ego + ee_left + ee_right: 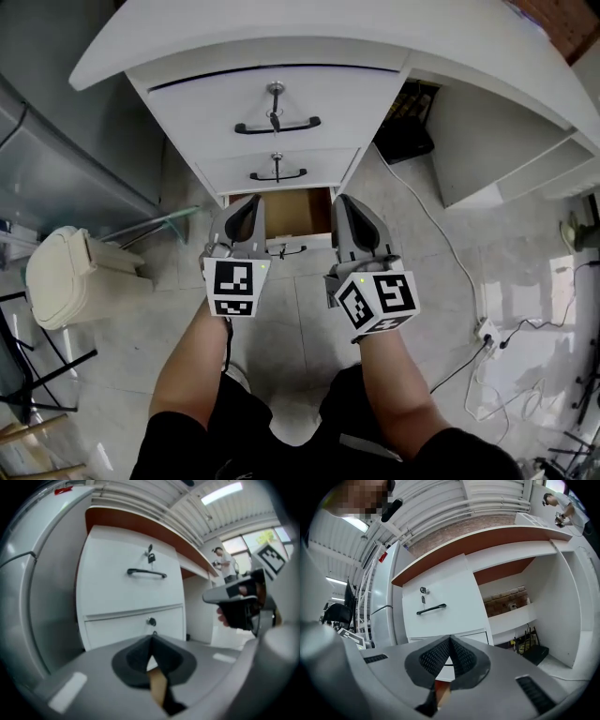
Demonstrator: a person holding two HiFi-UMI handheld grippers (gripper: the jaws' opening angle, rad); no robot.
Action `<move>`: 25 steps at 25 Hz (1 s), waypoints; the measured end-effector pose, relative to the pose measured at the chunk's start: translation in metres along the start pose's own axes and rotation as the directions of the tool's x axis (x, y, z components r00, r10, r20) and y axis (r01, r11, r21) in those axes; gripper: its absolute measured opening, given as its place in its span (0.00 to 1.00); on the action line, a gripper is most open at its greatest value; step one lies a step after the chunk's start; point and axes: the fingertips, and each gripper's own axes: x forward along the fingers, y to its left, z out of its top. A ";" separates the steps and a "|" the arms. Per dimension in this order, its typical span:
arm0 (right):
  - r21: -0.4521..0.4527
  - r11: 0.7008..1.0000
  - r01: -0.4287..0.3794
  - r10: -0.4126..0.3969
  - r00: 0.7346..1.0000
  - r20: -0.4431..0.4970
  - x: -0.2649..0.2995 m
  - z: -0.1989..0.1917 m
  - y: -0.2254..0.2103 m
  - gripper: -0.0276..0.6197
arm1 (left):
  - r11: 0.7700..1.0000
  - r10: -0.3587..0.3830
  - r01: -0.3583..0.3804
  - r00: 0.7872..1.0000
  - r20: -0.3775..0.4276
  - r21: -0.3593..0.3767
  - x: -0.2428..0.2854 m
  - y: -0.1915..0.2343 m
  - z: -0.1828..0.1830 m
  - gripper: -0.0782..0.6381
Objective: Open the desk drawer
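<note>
The white desk [281, 37] has a stack of drawers. The top drawer [272, 98] carries a black handle [277, 126] and a key [274, 91], and it is closed. So is the middle drawer [277, 169]. The bottom drawer [296, 213] stands pulled out, showing its brown inside. My left gripper [249, 202] and right gripper [341, 202] hover side by side just above that drawer, both shut and holding nothing. The left gripper view shows the top handle [146, 573] and my right gripper [233, 594]. The right gripper view shows the same handle [431, 609] and key [423, 592].
A cream lidded bin [70, 277] stands on the floor at the left, beside a glass panel [56, 178]. A black box [408, 131] sits in the desk's knee space. Cables and a power strip [487, 333] lie on the tiled floor at the right.
</note>
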 end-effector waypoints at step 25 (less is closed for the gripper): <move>-0.058 0.998 0.026 -0.036 0.983 -0.178 -0.075 0.414 0.128 0.03 | 0.980 0.013 -0.035 0.993 -0.114 -0.198 -0.182 0.058 0.440 0.11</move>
